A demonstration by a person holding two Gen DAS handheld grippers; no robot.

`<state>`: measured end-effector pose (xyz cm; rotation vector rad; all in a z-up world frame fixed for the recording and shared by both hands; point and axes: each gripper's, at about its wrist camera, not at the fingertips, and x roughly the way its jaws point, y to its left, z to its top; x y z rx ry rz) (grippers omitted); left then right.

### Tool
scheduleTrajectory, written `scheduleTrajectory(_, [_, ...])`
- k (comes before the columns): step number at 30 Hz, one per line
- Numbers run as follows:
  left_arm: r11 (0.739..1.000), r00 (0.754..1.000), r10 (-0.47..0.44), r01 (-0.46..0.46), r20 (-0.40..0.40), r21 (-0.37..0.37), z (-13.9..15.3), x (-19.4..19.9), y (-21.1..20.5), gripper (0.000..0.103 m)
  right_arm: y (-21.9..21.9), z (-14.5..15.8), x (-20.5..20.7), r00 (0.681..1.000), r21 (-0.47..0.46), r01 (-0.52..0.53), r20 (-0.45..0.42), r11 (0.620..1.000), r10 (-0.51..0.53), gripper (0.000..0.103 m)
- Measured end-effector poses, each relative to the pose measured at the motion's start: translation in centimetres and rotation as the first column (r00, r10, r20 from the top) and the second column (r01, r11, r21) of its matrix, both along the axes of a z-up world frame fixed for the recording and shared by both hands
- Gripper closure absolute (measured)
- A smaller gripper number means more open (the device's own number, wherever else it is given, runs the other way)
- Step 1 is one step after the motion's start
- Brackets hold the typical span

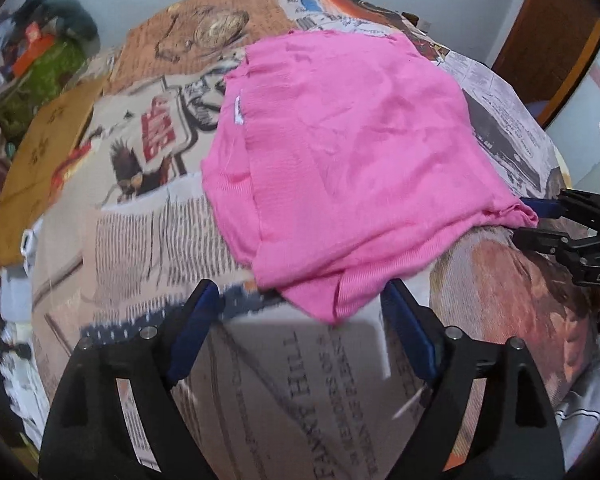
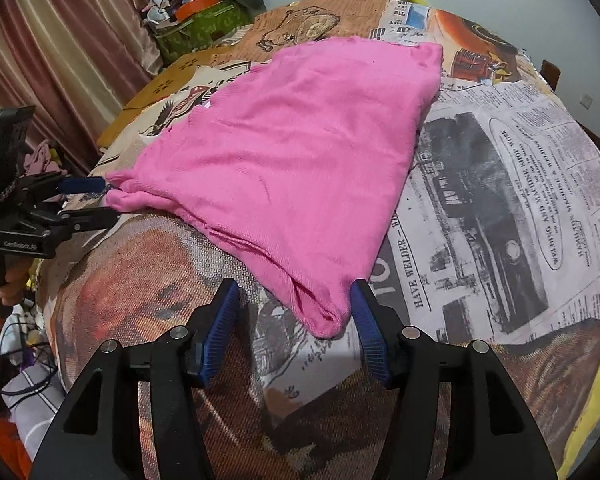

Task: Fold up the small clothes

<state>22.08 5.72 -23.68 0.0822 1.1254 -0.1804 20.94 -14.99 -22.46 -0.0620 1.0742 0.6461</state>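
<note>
1. The pink garment point(image 2: 284, 168) lies partly folded on a table under a newspaper-print cloth point(image 2: 500, 184). In the right wrist view it fills the middle of the frame, its long axis running from the upper right down to the lower centre.
2. Its near corner, in the lower centre of that view, sits between the fingers of the right gripper point(image 2: 294, 328). The right-hand pad touches or nearly touches the fabric edge; the left-hand pad stands clear, so the jaws are apart and not clamped.
3. In the left wrist view another corner hangs at lower centre, just above and between the fingers of the left gripper point(image 1: 300, 332), whose jaws are wide apart and hold nothing.
4. I judge each gripper about equally near its own corner; the coming move turns on closing onto these two corners of the near edge.
5. A cluttered pile point(image 2: 196, 4) sits upper left, well apart.
</note>
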Motion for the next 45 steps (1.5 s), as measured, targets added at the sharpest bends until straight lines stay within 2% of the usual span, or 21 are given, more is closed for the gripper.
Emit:
scheduleTrajectory(1, [1.000,1.000,-0.019,0.019,0.014,-0.006,0.0,0.0,-0.2,0.027,0.1,0.0,0.0,1.000,0.003,-0.007,0.001,1.000,0.007,0.058])
scheduleTrajectory(3, [0.998,0.998,-0.057,0.058,0.038,-0.024,0.1,0.1,-0.7,0.053,0.2,0.0,0.0,1.000,0.018,-0.022,-0.001,1.000,0.022,0.075])
scheduleTrajectory(4, [0.998,0.997,-0.062,0.063,0.040,-0.026,0.0,0.2,-0.8,0.060,0.3,0.0,0.0,1.000,0.021,-0.025,-0.001,0.999,0.025,0.079])
scheduleTrajectory(5, [0.997,0.997,-0.066,0.067,0.038,-0.032,-0.1,0.4,-1.0,0.072,0.3,0.0,0.0,1.000,0.016,-0.024,0.003,1.000,0.024,0.086])
scheduleTrajectory(6, [0.997,0.997,-0.068,0.069,0.037,-0.037,-0.2,0.6,-1.0,0.077,0.3,-0.1,0.0,1.000,0.013,-0.027,0.006,1.000,0.026,0.091])
scheduleTrajectory(9, [0.997,0.997,-0.066,0.067,0.040,-0.038,-0.2,0.7,-1.1,0.084,0.1,-0.1,0.1,1.000,0.022,-0.026,0.010,0.999,0.026,0.094])
scheduleTrajectory(14, [0.998,0.997,-0.055,0.057,0.057,-0.025,0.5,0.6,-1.0,0.087,-0.1,0.5,0.0,0.999,0.034,-0.025,0.035,0.999,0.024,0.095])
scheduleTrajectory(19, [0.997,0.989,-0.067,0.070,0.128,-0.018,3.0,1.3,-1.0,0.089,-0.6,2.6,0.4,0.995,0.063,-0.015,0.103,0.998,0.008,0.095])
scheduleTrajectory(24, [0.997,0.978,-0.066,0.069,0.197,-0.013,6.4,4.2,-0.8,0.100,-1.3,5.4,2.1,0.983,0.094,-0.002,0.180,0.996,-0.016,0.096])
scheduleTrajectory(30, [0.999,0.959,-0.038,0.035,0.280,0.016,9.7,9.2,-0.8,0.103,-1.4,8.0,5.4,0.964,0.097,0.014,0.262,0.995,-0.039,0.096])
scheduleTrajectory(33, [1.000,0.962,-0.010,0.012,0.273,-0.004,10.1,11.6,-0.3,0.103,-1.2,8.5,7.3,0.958,0.093,0.018,0.283,0.995,-0.044,0.096])
scheduleTrajectory(35, [0.997,0.971,-0.015,0.032,0.238,-0.066,10.0,12.4,0.1,0.102,-1.1,8.6,8.2,0.958,0.092,0.014,0.285,0.996,-0.040,0.096])
scheduleTrajectory(37, [0.994,0.976,-0.021,0.044,0.217,-0.103,9.6,12.2,0.2,0.097,-1.0,8.3,8.7,0.958,0.084,0.008,0.283,0.996,-0.031,0.096])
scheduleTrajectory(38, [0.993,0.978,-0.029,0.051,0.207,-0.105,9.3,12.0,0.1,0.089,-1.0,8.0,8.7,0.960,0.078,0.004,0.280,0.997,-0.026,0.096])
scheduleTrajectory(39, [0.994,0.980,-0.040,0.059,0.195,-0.096,8.8,11.7,0.0,0.073,-1.1,7.7,8.7,0.961,0.073,0.003,0.275,0.997,-0.023,0.096])
scheduleTrajectory(40, [0.994,0.982,-0.047,0.064,0.186,-0.085,8.3,11.3,-0.2,0.062,-1.2,7.4,8.7,0.963,0.070,0.003,0.268,0.998,-0.022,0.096])
scheduleTrajectory(41, [0.995,0.983,-0.054,0.068,0.175,-0.077,7.7,10.9,-0.4,0.044,-1.3,7.0,8.7,0.966,0.068,0.005,0.258,0.998,-0.022,0.096])
scheduleTrajectory(42, [0.994,0.984,-0.060,0.074,0.170,-0.078,7.3,10.6,-0.5,0.037,-1.6,6.6,8.8,0.968,0.066,0.007,0.250,0.998,-0.023,0.096])
scheduleTrajectory(45, [0.992,0.990,-0.069,0.081,0.123,-0.098,5.5,9.8,-0.6,0.035,-1.9,6.0,8.7,0.972,0.070,0.014,0.232,0.997,-0.030,0.096])
